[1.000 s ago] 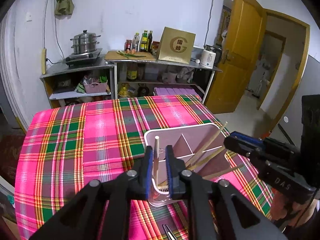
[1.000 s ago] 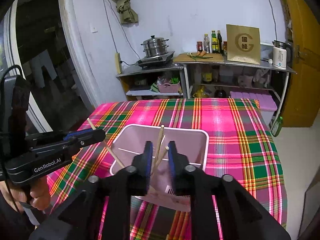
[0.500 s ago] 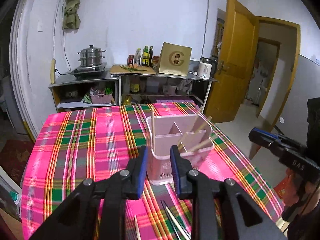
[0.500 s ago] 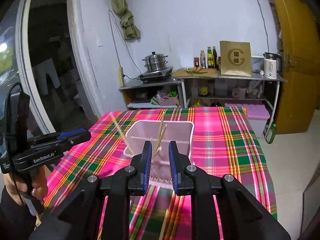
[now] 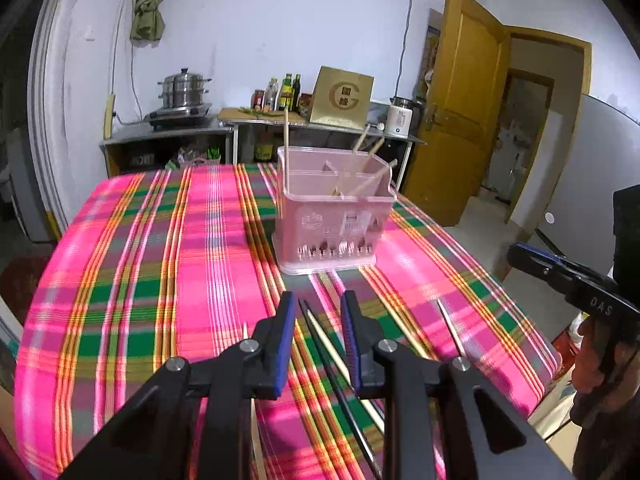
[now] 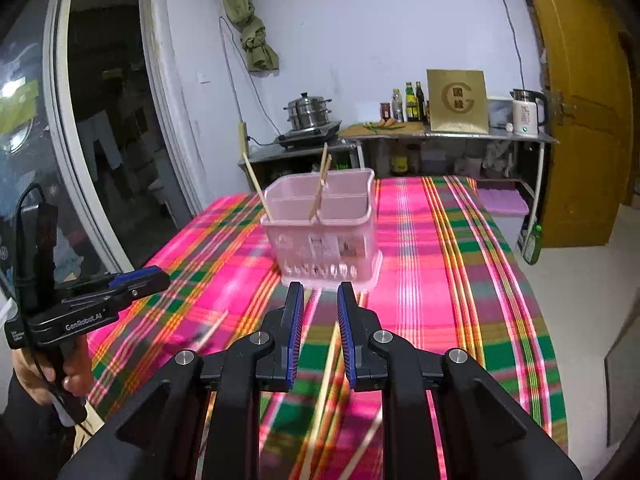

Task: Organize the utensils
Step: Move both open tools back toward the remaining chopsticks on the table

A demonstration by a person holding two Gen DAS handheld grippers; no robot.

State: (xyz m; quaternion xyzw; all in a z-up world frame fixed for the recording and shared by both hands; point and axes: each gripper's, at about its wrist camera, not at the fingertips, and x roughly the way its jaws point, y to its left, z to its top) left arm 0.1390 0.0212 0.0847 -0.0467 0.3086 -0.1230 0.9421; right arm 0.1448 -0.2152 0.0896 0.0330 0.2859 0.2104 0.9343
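**Hovering over loose chopsticks, both grippers empty**

Left gripper (image 5: 318, 304) fingers spread, above thin black chopsticks (image 5: 320, 332) on the plaid cloth (image 5: 160, 260). Right gripper (image 6: 319, 296) fingers spread too, over a pale wooden stick (image 6: 326, 376). Pink plastic caddy (image 5: 334, 220), boxy with slotted base, stands mid-table, holding several wooden chopsticks (image 5: 286, 148), tilted.

We see the surface (image 5: 132, 280) under a pink plaid cloth (image 6: 452, 264). A pink utensil caddy (image 5: 336, 224) stands mid-surface; loose chopsticks (image 5: 332, 352) lie toward the near edge.
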